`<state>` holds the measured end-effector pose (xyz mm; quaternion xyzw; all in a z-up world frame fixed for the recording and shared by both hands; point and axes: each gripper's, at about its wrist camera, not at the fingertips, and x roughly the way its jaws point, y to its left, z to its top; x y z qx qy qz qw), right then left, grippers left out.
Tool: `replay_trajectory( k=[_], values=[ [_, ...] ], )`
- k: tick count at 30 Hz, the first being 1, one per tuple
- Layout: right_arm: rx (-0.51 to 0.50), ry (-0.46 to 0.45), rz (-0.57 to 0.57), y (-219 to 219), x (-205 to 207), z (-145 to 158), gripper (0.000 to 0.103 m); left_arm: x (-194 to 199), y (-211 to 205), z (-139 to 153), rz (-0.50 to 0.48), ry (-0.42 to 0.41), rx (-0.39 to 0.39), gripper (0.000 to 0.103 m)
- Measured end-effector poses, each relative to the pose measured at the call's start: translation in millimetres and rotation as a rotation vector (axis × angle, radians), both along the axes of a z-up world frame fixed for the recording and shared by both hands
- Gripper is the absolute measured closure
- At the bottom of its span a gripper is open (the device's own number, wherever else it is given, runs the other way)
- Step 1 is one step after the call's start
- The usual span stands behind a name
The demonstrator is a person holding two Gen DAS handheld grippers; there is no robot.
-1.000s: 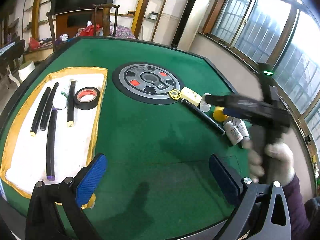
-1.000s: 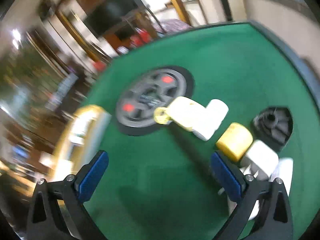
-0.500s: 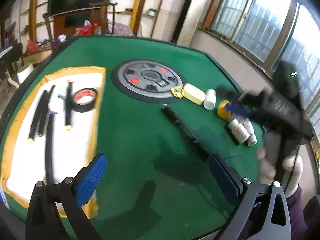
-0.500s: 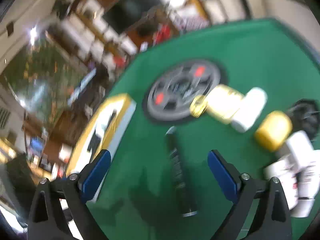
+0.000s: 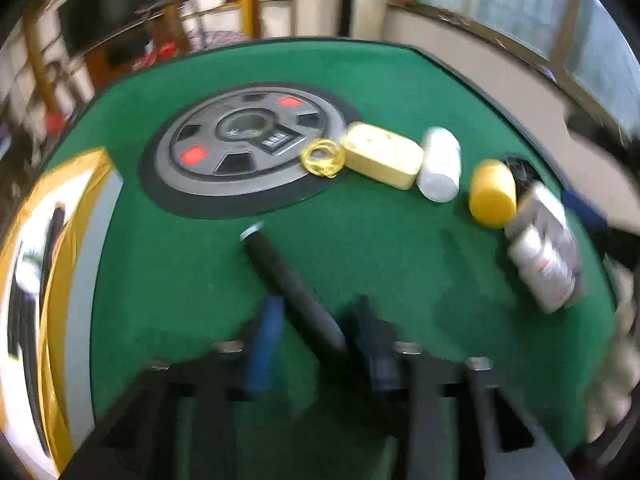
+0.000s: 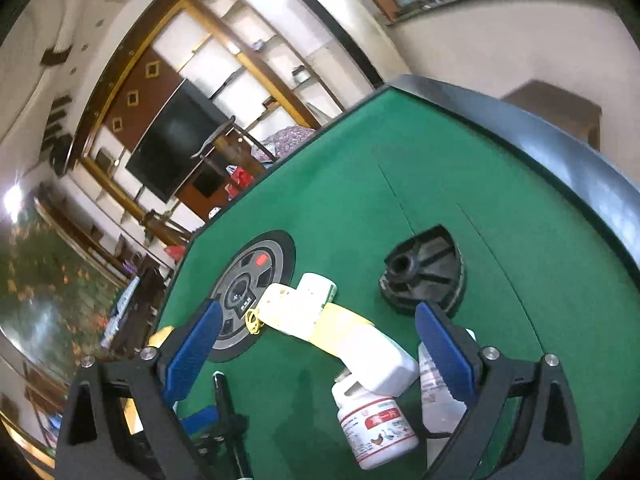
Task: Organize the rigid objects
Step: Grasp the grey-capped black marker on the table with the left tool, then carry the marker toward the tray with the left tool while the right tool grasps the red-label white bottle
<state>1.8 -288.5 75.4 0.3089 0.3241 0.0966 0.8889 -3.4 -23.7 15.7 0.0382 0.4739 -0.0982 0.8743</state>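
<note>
A green felt worktop (image 5: 372,264) with a dark raised rim fills a room of shelves and windows; a grey round panel (image 5: 248,148) sits at its middle, and a yellow-edged tray (image 5: 86,208) at its left. The left claw (image 5: 316,344) has just been closing and now pinches a black tube (image 5: 292,280) lying on open felt. The right claw (image 6: 320,356) stands spread over white bottles (image 6: 376,416), near the right rim.

Beyond the green felt table (image 6: 460,184) with its dark raised rim, a black television (image 6: 176,148) hangs amid gold-trimmed wooden shelving (image 6: 248,60) on a pale wall, and barred windows (image 5: 520,8) admit daylight.
</note>
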Motion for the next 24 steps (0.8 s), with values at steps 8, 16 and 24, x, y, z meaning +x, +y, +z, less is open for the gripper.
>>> replay_trajectory(
  k=[8,16,24],
  values=[
    [-0.046,0.009,-0.019,10.4,4.1,-8.8,0.005,-31.4,31.1,23.2,-0.015,-0.036,-0.122,0.089],
    [-0.090,0.012,-0.044,12.5,3.1,-16.3,0.005,-82.1,72.3,71.2,-0.024,-0.147,-0.294,0.089],
    [-0.254,0.080,-0.033,0.5,-19.3,-9.4,0.006,-104.2,112.6,94.6,-0.044,-0.198,-0.374,0.089]
  ],
)
